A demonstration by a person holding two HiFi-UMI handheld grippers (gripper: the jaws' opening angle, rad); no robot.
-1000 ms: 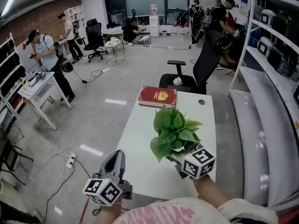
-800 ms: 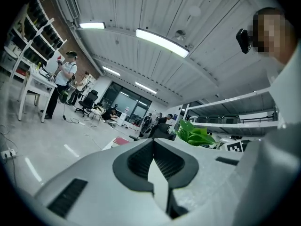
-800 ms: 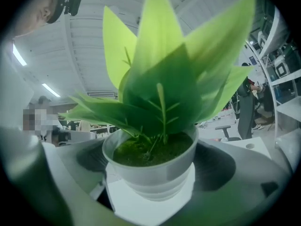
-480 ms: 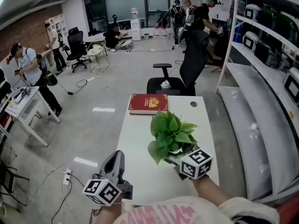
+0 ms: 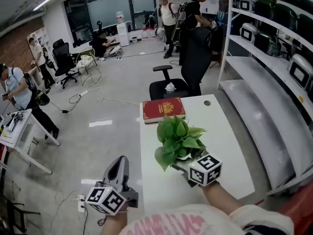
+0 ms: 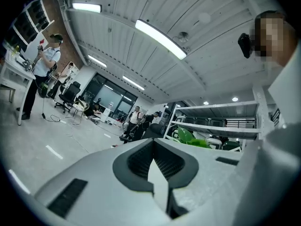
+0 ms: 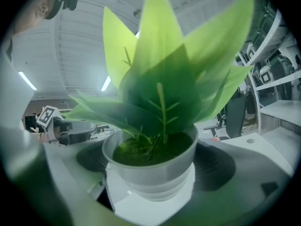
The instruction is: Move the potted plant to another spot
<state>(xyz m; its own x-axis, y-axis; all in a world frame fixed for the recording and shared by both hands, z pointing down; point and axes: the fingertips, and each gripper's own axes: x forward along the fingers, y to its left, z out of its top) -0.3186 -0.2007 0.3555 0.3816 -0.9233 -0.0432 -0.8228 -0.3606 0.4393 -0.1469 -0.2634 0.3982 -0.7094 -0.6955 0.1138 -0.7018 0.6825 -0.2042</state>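
Head view: the right gripper holds the potted plant over the white table, 6 o'clock of a red book. Left gripper view: the left gripper is clenched, empty. Right gripper view: jaws clamp the potted plant

From overhead the lower half of the potted plant is hidden under its own leaves and behind the right gripper, whose jaws are buried there too. In the right gripper view those leaves are blurred, run off the top edge and blot out most of the room. The gold print on the red book is too small to read, and the near edge of the tabletop vanishes under the person's pink shirt
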